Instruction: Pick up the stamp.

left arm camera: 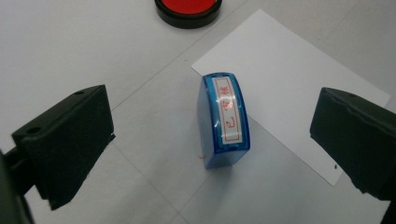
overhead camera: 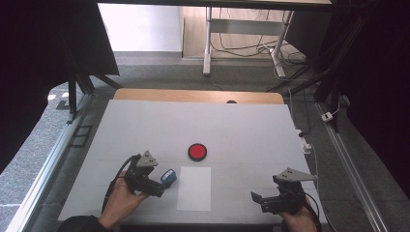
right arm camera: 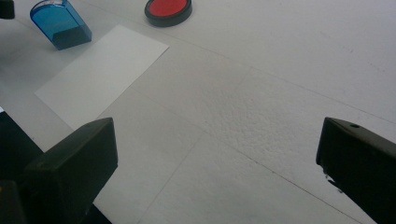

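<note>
Stamping not begun: your jaws hold nothing.
Left gripper [left arm camera: 210, 140] gapes around the blue stamp [left arm camera: 224, 119]; right gripper [right arm camera: 215, 168] gapes idle.

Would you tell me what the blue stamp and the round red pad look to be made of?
The blue stamp looks like glossy translucent plastic: light glints on its curved top. The round red pad seems a matte red ink surface in a shiny black rim, probably plastic.

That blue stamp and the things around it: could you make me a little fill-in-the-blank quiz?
1. The blue stamp lies between the ____ tongs' open jaws.
2. The round ink pad is coloured ____.
3. The stamp rests beside a white sheet of ____.
4. The right tongs hold ____.

Missing words: left; red; paper; nothing
</note>
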Available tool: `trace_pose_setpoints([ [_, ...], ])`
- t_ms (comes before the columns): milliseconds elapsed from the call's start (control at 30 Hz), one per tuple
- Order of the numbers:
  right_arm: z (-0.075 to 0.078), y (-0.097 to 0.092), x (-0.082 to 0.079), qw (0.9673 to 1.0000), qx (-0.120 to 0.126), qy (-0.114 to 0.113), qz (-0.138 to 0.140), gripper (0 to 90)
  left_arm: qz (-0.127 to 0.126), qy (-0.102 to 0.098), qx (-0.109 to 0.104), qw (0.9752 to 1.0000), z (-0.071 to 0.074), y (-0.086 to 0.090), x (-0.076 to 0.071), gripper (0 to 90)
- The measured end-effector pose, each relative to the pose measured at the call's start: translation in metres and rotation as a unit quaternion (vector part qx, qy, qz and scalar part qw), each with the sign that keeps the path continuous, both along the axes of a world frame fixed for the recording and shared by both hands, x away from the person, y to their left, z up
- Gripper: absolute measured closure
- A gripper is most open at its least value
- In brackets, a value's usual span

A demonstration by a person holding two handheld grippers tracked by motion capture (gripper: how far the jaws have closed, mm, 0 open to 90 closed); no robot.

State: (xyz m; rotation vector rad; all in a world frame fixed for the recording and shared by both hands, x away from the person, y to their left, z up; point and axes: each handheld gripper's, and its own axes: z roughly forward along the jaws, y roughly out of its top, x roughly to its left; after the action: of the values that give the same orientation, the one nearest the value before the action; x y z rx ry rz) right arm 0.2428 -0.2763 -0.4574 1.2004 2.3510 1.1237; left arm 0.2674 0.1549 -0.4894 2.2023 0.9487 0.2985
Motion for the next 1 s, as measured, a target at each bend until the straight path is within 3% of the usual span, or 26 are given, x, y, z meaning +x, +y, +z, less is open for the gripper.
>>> trace_pose_setpoints([
  [167, 0.000, 0.000, 0.000, 1.0000, -0.001, 0.000, 0.001, 0.0, -0.020, 0.006, 0.025, 0.9995, -0.009, -0.011, 0.003, 0.0],
  [333, 0.000, 0.000, 0.000, 1.0000, -0.002, -0.001, 0.001, 0.0, -0.021, 0.006, 0.046, 0.9987, -0.013, -0.017, 0.005, 3.2],
  [533, 0.000, 0.000, -0.001, 1.0000, -0.002, -0.002, 0.003, 0.0, -0.022, 0.013, 0.046, 0.9986, -0.014, -0.015, 0.006, 22.9],
  [567, 0.000, 0.000, -0.001, 1.0000, -0.002, -0.002, 0.003, 0.0, -0.022, 0.014, 0.045, 0.9987, -0.014, -0.014, 0.006, 32.8],
  [800, 0.000, 0.001, -0.001, 1.0000, -0.002, -0.002, 0.004, 0.0, -0.025, 0.012, 0.031, 0.9991, -0.010, -0.012, 0.004, 46.2],
  [900, 0.000, 0.000, -0.001, 1.0000, -0.003, -0.002, 0.005, 0.0, -0.028, 0.014, 0.033, 0.9990, -0.009, -0.012, 0.003, 55.0],
  [967, 0.000, 0.000, -0.001, 1.0000, -0.002, -0.002, 0.004, 0.0, -0.030, 0.016, 0.034, 0.9989, -0.009, -0.012, 0.003, 56.1],
  [1000, 0.000, 0.000, -0.001, 1.0000, -0.003, -0.002, 0.005, 0.0, -0.031, 0.018, 0.034, 0.9988, -0.009, -0.012, 0.003, 61.6],
])
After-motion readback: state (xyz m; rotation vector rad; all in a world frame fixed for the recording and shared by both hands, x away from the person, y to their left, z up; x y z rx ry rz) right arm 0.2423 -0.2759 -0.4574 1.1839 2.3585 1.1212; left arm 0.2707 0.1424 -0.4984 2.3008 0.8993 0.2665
